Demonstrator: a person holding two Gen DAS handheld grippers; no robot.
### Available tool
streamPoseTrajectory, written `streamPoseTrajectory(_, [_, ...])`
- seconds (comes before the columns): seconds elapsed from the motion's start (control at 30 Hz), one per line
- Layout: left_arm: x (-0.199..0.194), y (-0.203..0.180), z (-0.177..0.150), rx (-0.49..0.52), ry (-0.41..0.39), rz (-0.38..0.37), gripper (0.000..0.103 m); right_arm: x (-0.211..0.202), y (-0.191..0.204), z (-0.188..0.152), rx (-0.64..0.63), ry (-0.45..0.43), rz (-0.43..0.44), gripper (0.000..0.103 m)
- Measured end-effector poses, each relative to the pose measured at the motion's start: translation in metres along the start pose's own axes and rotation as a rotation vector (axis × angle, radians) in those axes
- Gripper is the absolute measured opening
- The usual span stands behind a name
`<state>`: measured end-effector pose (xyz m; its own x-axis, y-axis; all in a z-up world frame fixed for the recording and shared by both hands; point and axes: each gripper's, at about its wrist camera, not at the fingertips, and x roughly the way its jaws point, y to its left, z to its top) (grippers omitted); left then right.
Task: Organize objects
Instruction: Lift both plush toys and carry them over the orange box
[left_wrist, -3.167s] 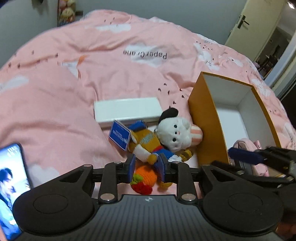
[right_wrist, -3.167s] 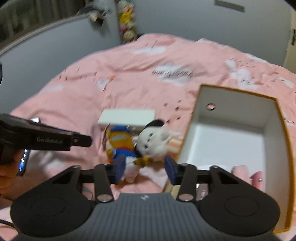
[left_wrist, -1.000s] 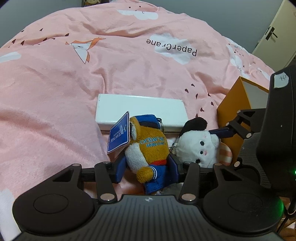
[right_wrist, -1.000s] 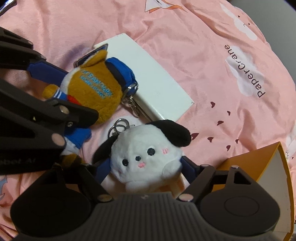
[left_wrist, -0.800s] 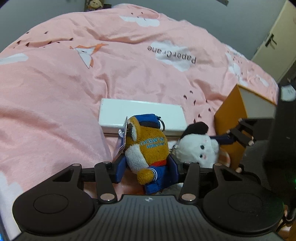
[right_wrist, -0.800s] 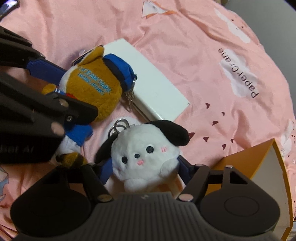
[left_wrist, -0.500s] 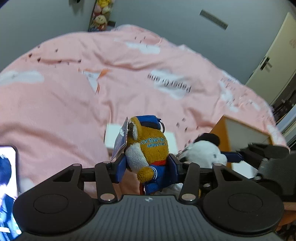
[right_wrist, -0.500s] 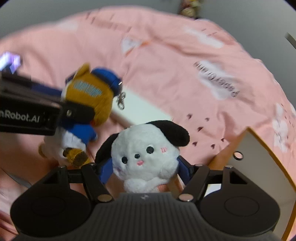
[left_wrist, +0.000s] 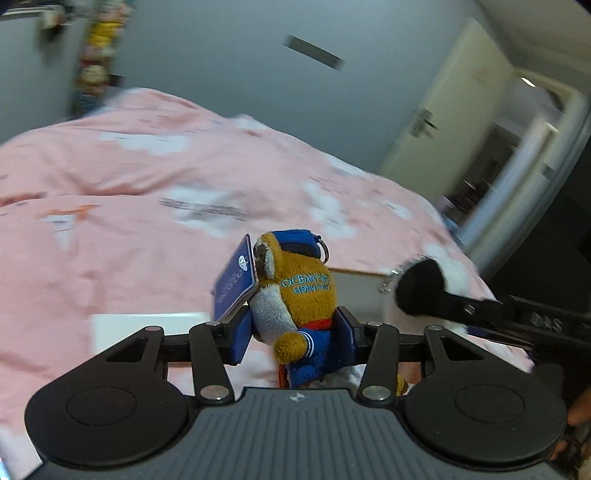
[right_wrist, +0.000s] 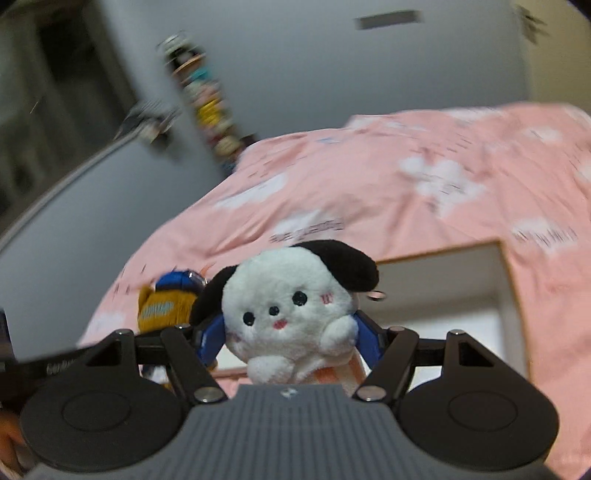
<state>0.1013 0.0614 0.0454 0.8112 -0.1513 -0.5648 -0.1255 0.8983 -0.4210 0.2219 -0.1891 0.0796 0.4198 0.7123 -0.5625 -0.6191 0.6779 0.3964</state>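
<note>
Because you want both toys off the pink bed cover (left_wrist: 147, 229) and put away, you hold one in each hand. Your left gripper (left_wrist: 293, 332) squeezes the brown plush toy (left_wrist: 295, 295) around its middle, so it sits upright between the blue pads with its blue tag (left_wrist: 234, 282) sticking out to the left. A flat white box (left_wrist: 147, 325) lies on the cover just past the left finger. Your right gripper (right_wrist: 290, 338) hugs the white puppy plush (right_wrist: 291, 306) by its sides, face toward the camera. Just ahead and to the right of it waits the open orange box (right_wrist: 506, 280), which looks like the spot for both toys.
</note>
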Motion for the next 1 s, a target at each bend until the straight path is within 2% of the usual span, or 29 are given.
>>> streamPoseTrajectory(0.1, [0.025,-0.024,-0.001,0.054,0.061,-0.067,0.054,-0.002,-0.025,-0.002,0.099,-0.014,-0.044,0.072])
streamPoseTrajectory(0.17, [0.044,-0.036,-0.003,0.089,0.104,-0.076,0.054,0.002,-0.04,-0.004,0.161,-0.007,-0.05,0.072])
streamPoseTrajectory(0.27, [0.074,-0.046,-0.007,0.135,0.172,-0.049,0.054,0.012,-0.059,-0.009,0.256,0.02,-0.03,0.072])
streamPoseTrajectory(0.43, [0.103,-0.053,-0.023,0.218,0.253,0.001,0.054,0.023,-0.078,-0.019,0.333,0.038,-0.043,0.072])
streamPoseTrajectory(0.6, [0.124,-0.064,-0.033,0.337,0.285,0.072,0.054,0.037,-0.09,-0.024,0.358,0.062,-0.058,0.072])
streamPoseTrajectory(0.7, [0.126,-0.065,-0.031,0.356,0.277,0.072,0.054,0.048,-0.096,-0.023,0.378,0.082,-0.064,0.072])
streamPoseTrajectory(0.8, [0.114,-0.063,-0.022,0.355,0.235,0.077,0.053,0.059,-0.1,-0.025,0.412,0.105,-0.059,0.072])
streamPoseTrajectory(1.0, [0.075,-0.039,0.008,0.212,0.118,0.049,0.053,0.079,-0.097,-0.033,0.454,0.175,-0.021,0.073])
